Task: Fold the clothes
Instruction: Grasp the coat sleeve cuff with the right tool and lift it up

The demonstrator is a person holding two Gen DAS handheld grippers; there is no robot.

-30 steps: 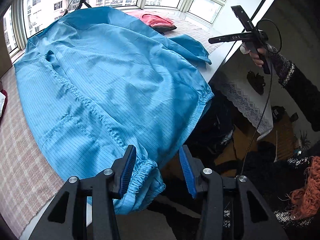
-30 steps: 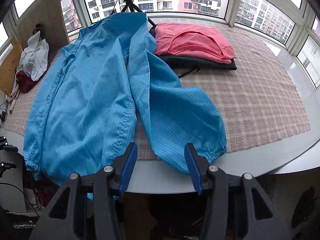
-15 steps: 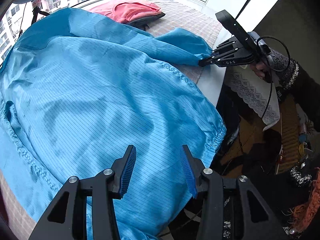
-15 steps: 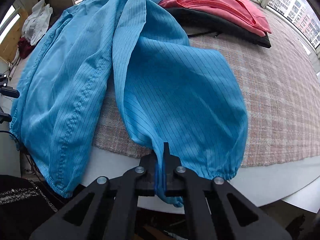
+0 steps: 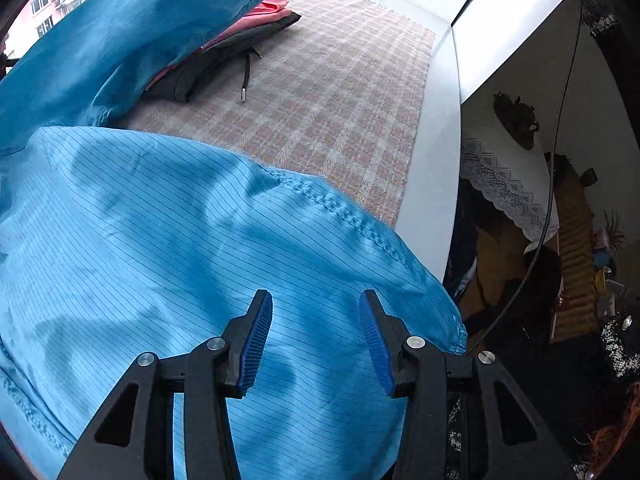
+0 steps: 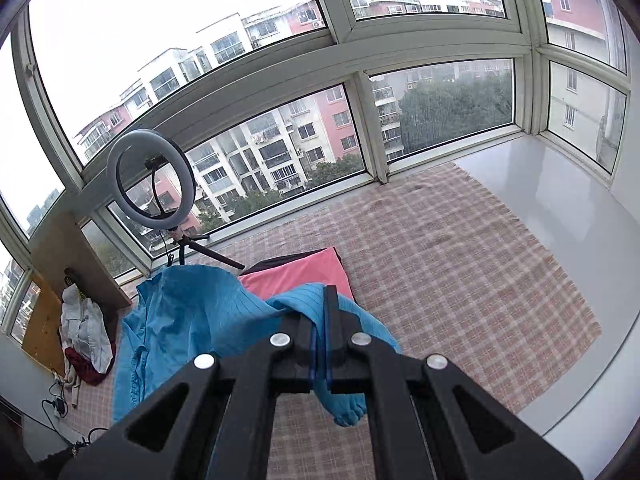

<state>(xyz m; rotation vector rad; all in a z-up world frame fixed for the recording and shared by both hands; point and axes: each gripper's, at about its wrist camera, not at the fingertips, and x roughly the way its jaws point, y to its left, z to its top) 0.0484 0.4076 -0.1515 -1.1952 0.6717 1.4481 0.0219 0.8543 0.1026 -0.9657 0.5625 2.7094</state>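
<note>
Sheeny pinstriped blue jacket (image 5: pixel 160 240) cloth, seemingly synthetic, over coarse woven plaid mat (image 5: pixel 340 92).

1. The blue jacket (image 5: pixel 168 240) is of thin, shiny cloth with fine dark pinstripes. Its body lies spread on the checked cloth of the sill, creased in soft folds, with a stitched seam running across it toward the sill's edge.
2. Its gathered elastic hem (image 5: pixel 454 332) hangs just over that edge.
3. One sleeve (image 6: pixel 320 304) is lifted off the surface, pinched flat near its end; the gathered cuff (image 6: pixel 348 410) droops below the pinch.
4. In the left wrist view, that raised part arches overhead as a darker blue sheet.
5. The collar end (image 6: pixel 176 292) lies near the window.
</note>
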